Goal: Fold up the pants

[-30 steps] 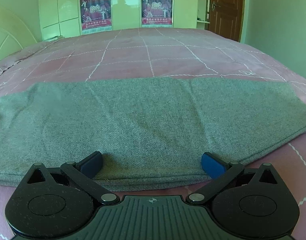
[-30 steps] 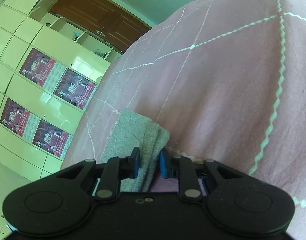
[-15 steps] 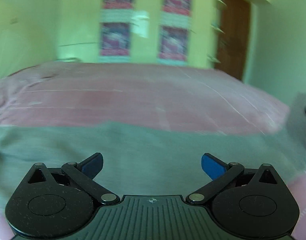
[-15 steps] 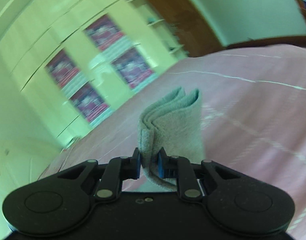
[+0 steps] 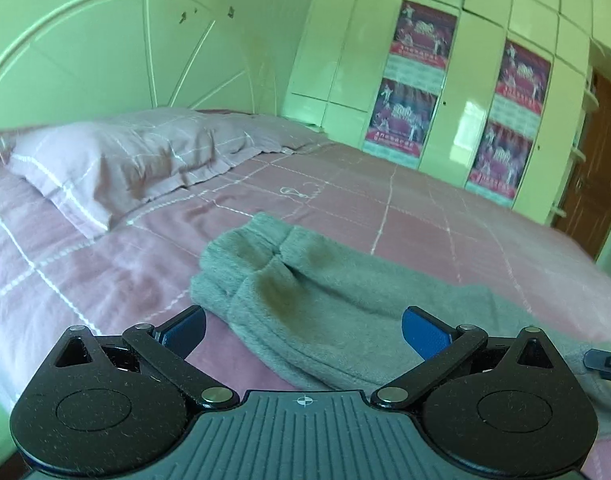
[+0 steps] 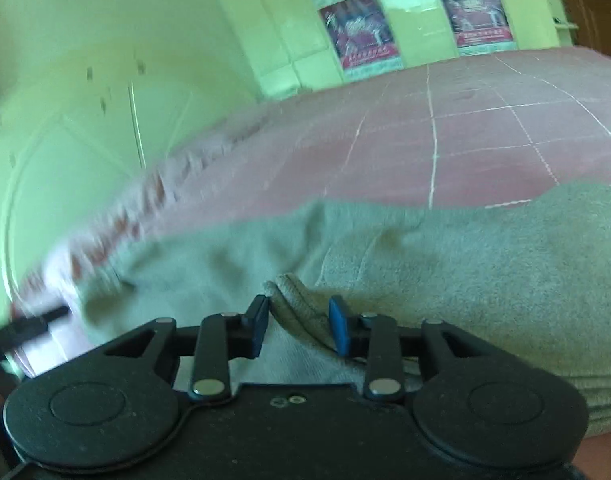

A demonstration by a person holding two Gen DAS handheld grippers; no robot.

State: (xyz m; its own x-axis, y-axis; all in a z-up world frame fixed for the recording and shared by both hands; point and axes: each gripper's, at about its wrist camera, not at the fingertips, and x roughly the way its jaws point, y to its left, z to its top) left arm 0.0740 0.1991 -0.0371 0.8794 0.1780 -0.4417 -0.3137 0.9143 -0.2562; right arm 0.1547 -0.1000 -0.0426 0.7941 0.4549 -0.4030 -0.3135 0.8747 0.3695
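- Pants (image 5: 329, 292): grey, soft knit, lying on the bed (image 5: 405, 208) near its front edge; long axis runs from the bunched end at left, toward the pillow (image 5: 117, 160), off to the lower right of the left wrist view.
- Fold state, as judged: one end appears laid back over the body of the garment, seen as a doubled edge in the right wrist view (image 6: 301, 304); the bunched end looks rumpled, not squared.
- Left tool (image 5: 303, 330): jaws spread wide, holding nothing; poised just above the near edge of the garment, the bunched end ahead and slightly left of it.
- Right tool (image 6: 299, 322): jaws partly apart, the doubled cloth edge lying between them; the left pad (image 6: 259, 322) looks to touch the cloth, the right pad stands clear, so no firm grip is apparent.
- Deciding relation: the bunched end lies nearer the left tool; the right tool sits further along the axis, its tip visible at the right margin of the left view.
- Blur in the right view obscures the far-left detail.
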